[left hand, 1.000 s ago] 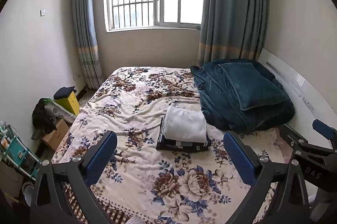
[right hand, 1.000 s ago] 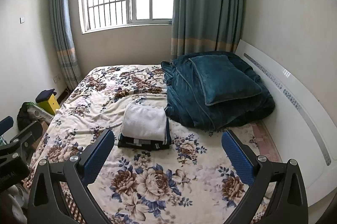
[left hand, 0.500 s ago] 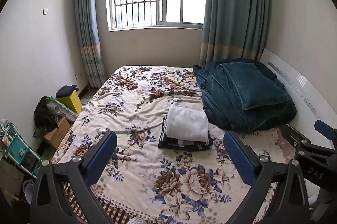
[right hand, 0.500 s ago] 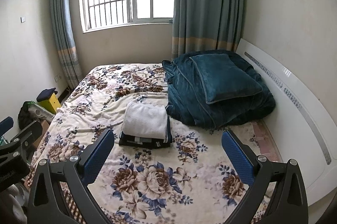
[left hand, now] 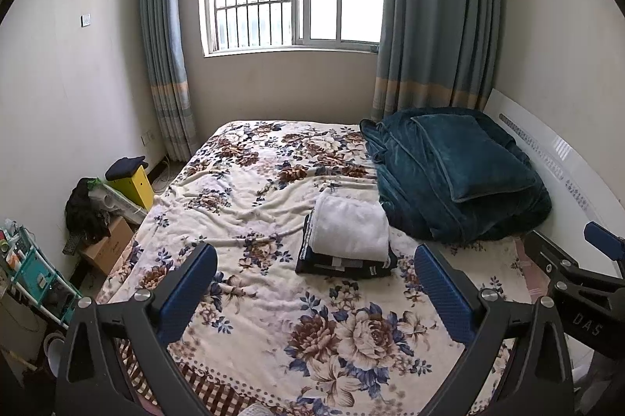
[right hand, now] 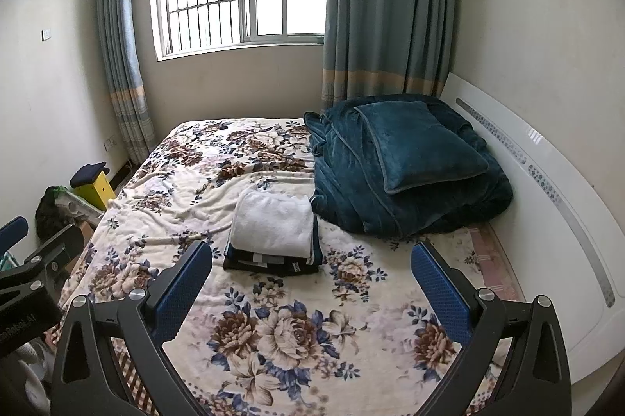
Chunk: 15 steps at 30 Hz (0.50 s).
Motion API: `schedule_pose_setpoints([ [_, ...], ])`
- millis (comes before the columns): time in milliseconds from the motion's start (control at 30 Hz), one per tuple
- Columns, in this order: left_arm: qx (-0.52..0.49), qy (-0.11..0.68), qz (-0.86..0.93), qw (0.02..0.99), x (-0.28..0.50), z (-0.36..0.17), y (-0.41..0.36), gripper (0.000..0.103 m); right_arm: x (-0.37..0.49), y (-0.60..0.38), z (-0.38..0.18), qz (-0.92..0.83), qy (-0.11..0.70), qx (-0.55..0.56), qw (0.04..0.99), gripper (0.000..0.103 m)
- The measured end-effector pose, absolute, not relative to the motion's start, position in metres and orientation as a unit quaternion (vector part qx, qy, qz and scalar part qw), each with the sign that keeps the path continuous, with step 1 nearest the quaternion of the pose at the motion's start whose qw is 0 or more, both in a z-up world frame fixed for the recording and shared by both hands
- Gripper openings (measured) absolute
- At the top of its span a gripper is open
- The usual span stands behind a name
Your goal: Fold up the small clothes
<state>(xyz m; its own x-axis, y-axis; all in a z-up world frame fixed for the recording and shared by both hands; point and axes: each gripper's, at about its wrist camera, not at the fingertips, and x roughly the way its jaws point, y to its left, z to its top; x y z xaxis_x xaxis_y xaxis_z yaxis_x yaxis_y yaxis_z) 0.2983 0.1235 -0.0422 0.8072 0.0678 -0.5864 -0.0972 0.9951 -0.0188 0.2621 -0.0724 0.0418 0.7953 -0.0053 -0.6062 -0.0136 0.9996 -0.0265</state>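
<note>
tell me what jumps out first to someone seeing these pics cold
The eye lands on the neat stack of folded clothes, a white piece on top of dark ones, sitting mid-bed on the floral blanket. Right beside it, against the white headboard, is a heaped teal blanket with a matching pillow on top. Both the left gripper and the right gripper hang open and empty over the near edge of the bed.

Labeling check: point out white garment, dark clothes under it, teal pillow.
white garment (left hand: 349,226), left wrist view, top face
dark clothes (right hand: 269,264), right wrist view, front edge
teal pillow (right hand: 418,142), right wrist view, centre
</note>
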Motion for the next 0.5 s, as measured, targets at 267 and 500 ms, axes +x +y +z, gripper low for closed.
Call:
schedule_pose_setpoints([
  [267, -0.025, 0.311, 0.044, 0.949, 0.2990, -0.0411, 0.1258, 0.103, 0.2599, -0.0708, 0.0410, 0.001, 0.319, -0.018, 0.948, 0.103],
  [500, -0.027, 0.310, 0.044, 0.949, 0.2984, -0.0406, 0.1258, 0.103, 0.2595, -0.0717, 0.0414, 0.002, 0.318, -0.017, 0.948, 0.103],
])
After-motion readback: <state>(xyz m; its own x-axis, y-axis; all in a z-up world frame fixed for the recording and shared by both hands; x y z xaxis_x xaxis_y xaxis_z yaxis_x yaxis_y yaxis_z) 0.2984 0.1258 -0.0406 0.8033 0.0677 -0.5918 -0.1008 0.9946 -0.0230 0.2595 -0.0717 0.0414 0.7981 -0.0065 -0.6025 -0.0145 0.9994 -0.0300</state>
